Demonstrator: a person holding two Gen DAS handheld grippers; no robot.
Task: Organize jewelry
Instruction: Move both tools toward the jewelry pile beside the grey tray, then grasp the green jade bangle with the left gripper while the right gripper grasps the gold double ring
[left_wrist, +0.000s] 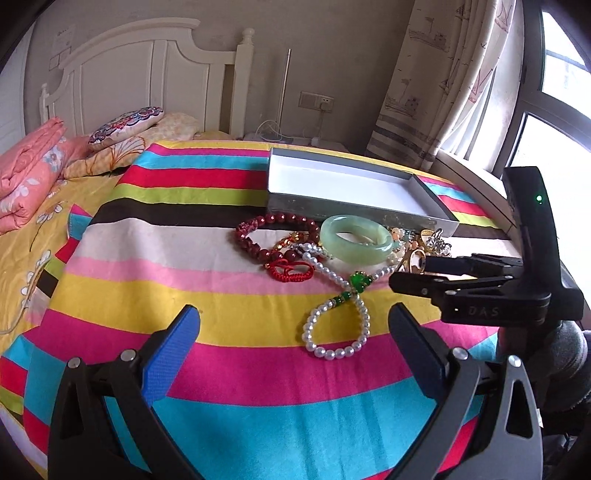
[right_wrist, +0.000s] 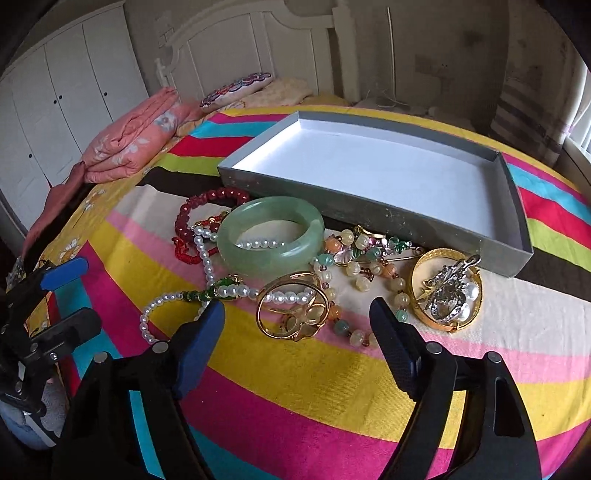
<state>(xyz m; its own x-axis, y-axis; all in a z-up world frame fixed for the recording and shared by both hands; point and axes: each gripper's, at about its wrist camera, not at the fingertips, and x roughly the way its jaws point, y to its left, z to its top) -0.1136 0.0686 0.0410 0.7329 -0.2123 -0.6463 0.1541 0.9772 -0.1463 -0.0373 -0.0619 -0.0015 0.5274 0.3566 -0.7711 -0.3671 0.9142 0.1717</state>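
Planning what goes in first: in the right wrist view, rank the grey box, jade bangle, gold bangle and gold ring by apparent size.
1. Grey box, by far.
2. Jade bangle.
3. Gold bangle and gold ring look about alike; the ring lies nearer the camera, so unranked.

**One mark readable**

The letters "D A S" stand embossed on the black body of the right gripper (left_wrist: 408, 275), seen from the left wrist view, just behind its fingers. A paper sheet (left_wrist: 63, 41) on the wall above the headboard carries marks too small to read. Nothing else is legible.
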